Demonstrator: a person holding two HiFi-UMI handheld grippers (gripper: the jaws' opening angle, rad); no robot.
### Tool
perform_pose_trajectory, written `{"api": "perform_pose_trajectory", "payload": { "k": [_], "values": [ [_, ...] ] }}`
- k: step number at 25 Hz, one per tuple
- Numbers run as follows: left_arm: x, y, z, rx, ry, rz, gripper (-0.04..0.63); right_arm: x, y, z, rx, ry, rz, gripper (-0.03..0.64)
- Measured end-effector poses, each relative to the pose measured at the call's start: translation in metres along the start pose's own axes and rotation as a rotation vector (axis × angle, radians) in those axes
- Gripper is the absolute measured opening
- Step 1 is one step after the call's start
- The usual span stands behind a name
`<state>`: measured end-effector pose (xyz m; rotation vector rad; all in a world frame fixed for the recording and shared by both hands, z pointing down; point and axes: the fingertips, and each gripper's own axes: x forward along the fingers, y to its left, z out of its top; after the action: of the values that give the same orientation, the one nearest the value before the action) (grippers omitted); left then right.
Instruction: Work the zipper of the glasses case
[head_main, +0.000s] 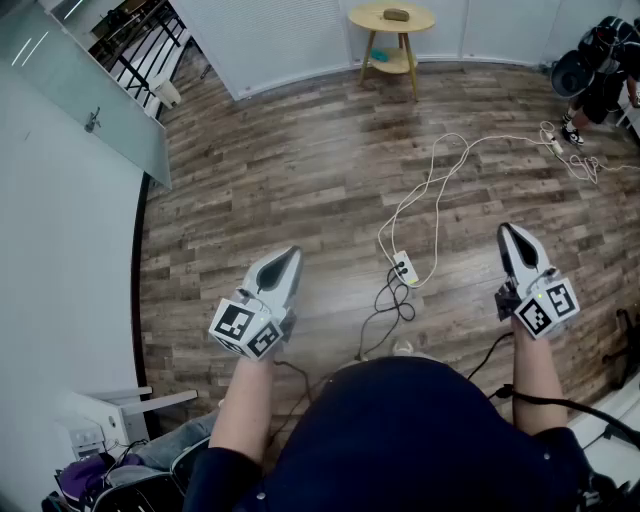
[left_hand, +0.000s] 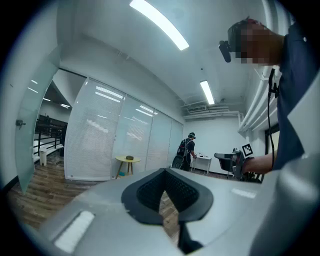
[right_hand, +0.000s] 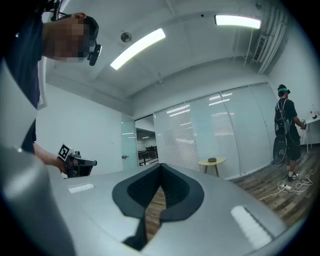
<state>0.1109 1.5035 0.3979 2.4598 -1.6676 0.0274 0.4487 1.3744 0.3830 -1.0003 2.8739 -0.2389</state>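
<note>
Task not begun: L gripper (head_main: 293, 254) & R gripper (head_main: 506, 232) both clenched empty mid-frame, well apart from probable glasses case (head_main: 396, 14) on round table (head_main: 422, 20), top centre.

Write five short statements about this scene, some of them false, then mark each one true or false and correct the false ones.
1. The left gripper and right gripper are both shut, with nothing between the fingers. True.
2. The case lies on the floor between the grippers. False: the small dark case sits on the round side table, far ahead of the person.
3. A white power strip with its cables lies on the wooden floor. True.
4. The right gripper touches the side table. False: both grippers are held well short of it.
5. A second person stands at the far right. True.
</note>
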Motion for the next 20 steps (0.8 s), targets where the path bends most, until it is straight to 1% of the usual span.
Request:
{"api": "perform_pose_trajectory", "payload": {
  "k": [4, 10, 12, 15, 18, 20],
  "values": [
    [0.007, 0.002, -0.003, -0.001, 0.012, 0.025, 0.002, 0.007, -0.015, -0.003, -0.011, 0.028, -0.005, 0.005],
    [0.030, 0.003, -0.008, -0.023, 0.023, 0.036, 0.002, 0.011, -0.042, -0.012, 0.005, 0.049, -0.021, 0.005],
    [0.039, -0.001, -0.009, -0.025, 0.029, 0.040, 0.002, 0.010, -0.051, -0.011, 0.029, 0.032, -0.010, 0.005],
    [0.056, -0.004, -0.012, -0.026, 0.039, 0.046, 0.002, 0.011, -0.064, -0.003, 0.080, -0.036, 0.002, 0.005],
    [0.077, -0.009, -0.014, -0.024, 0.052, 0.052, 0.002, 0.015, -0.077, -0.003, 0.070, -0.057, 0.024, 0.006],
    [0.091, -0.014, -0.016, -0.029, 0.060, 0.061, 0.002, 0.019, -0.088, -0.011, 0.083, -0.059, 0.034, 0.006]
  ]
}}
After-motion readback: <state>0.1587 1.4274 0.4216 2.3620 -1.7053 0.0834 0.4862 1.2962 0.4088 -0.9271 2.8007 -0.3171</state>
